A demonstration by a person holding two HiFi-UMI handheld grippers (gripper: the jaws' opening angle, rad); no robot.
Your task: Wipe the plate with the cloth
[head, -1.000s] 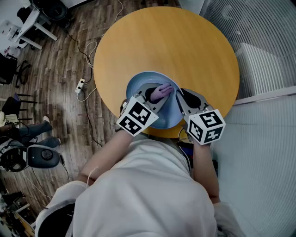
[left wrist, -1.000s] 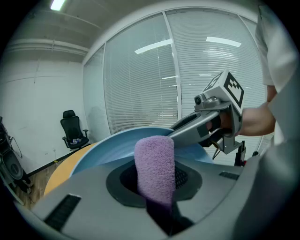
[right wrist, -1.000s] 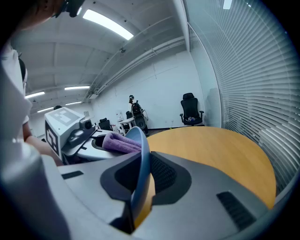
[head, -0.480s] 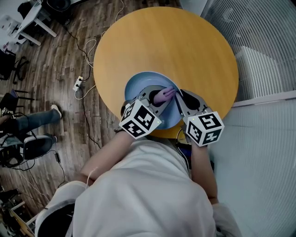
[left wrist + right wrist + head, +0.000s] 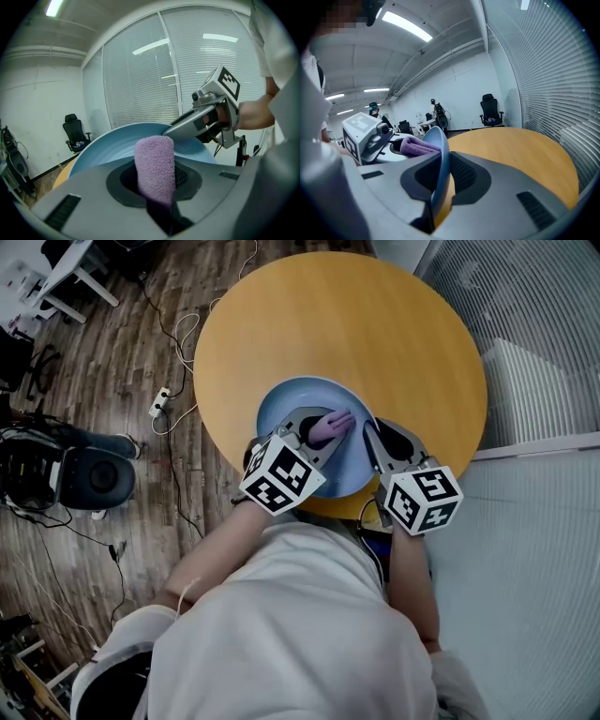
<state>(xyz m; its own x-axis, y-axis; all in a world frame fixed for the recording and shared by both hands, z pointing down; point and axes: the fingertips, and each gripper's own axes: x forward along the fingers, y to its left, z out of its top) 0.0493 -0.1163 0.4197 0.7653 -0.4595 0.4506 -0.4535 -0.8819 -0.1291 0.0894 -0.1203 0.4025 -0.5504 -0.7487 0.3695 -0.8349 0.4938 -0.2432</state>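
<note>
Pinching purple cloth [image 5: 336, 423] in left gripper [image 5: 317, 430], blue plate [image 5: 281, 407] just ahead; clamping plate rim edge-on in right gripper [image 5: 373, 439].

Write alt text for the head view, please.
From above, the left gripper holds a purple cloth over a light blue plate, whose rim the right gripper clamps. The plate is over the near part of a round wooden table.

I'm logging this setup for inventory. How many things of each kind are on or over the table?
plate: 1
cloth: 1
grippers: 2 (left gripper, right gripper)
Total: 4
</note>
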